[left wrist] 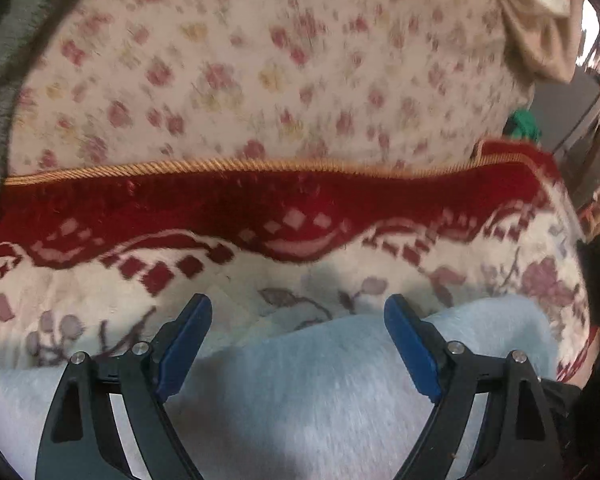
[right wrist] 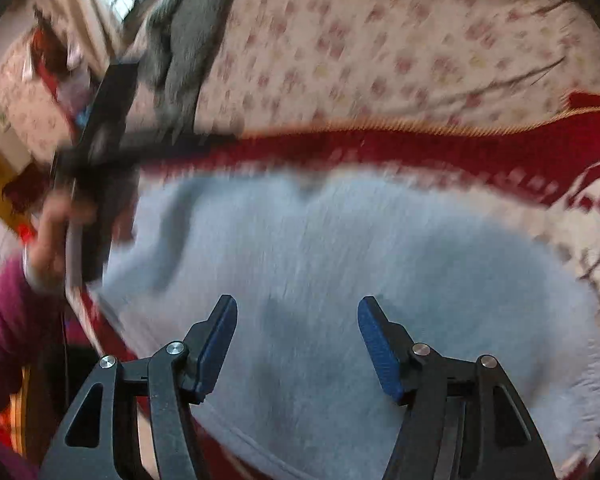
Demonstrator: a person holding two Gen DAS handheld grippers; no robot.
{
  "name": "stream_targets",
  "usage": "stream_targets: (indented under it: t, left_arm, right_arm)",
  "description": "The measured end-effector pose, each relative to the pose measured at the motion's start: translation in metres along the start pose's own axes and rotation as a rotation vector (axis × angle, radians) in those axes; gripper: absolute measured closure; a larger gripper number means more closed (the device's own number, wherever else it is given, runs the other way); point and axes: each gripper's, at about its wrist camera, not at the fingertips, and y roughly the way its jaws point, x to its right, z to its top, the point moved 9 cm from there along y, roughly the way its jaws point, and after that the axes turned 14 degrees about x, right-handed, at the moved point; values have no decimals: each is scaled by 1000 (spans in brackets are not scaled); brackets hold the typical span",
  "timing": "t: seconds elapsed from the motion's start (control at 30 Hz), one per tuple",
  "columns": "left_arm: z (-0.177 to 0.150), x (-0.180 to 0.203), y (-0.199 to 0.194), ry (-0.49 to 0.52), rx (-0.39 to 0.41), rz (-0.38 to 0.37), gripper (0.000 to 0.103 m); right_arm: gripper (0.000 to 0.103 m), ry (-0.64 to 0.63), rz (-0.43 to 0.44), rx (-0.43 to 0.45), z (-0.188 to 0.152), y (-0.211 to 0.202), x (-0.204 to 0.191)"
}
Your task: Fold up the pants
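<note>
The pale blue fleecy pants (right wrist: 340, 264) lie spread on a red-and-cream patterned blanket (right wrist: 580, 184); in the left wrist view the pants (left wrist: 320, 392) fill the bottom under the fingers. My left gripper (left wrist: 298, 312) is open and empty, above the pants' upper edge. My right gripper (right wrist: 298, 312) is open and empty, above the middle of the pants. The left gripper also shows in the right wrist view (right wrist: 100, 148), blurred, held in a hand at the pants' left end.
A cream floral bedspread (left wrist: 260, 60) lies beyond the blanket's gold-corded red border (left wrist: 260, 196). A grey fuzzy cloth (right wrist: 184, 36) lies at the far left. A beige cloth (left wrist: 540, 28) and a green object (left wrist: 522, 124) are at the far right.
</note>
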Motion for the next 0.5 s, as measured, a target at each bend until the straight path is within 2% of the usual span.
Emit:
stream_targets:
  t: [0.1, 0.17, 0.27, 0.33, 0.5]
  left_arm:
    - [-17, 13, 17, 92, -77, -4, 16]
    - [-28, 19, 24, 145, -123, -2, 16]
    - [-34, 24, 23, 149, -166, -45, 16]
    - [-35, 30, 18, 129, -194, -122, 16]
    - [-29, 59, 11, 147, -198, -264, 16]
  right_arm:
    - [35, -78, 2, 24, -14, -4, -7]
    - [35, -60, 36, 18, -19, -9, -10]
    - [35, 0, 92, 18, -21, -13, -7]
    - [35, 31, 113, 19, -19, -14, -7]
    - [35, 31, 116, 23, -19, -15, -8]
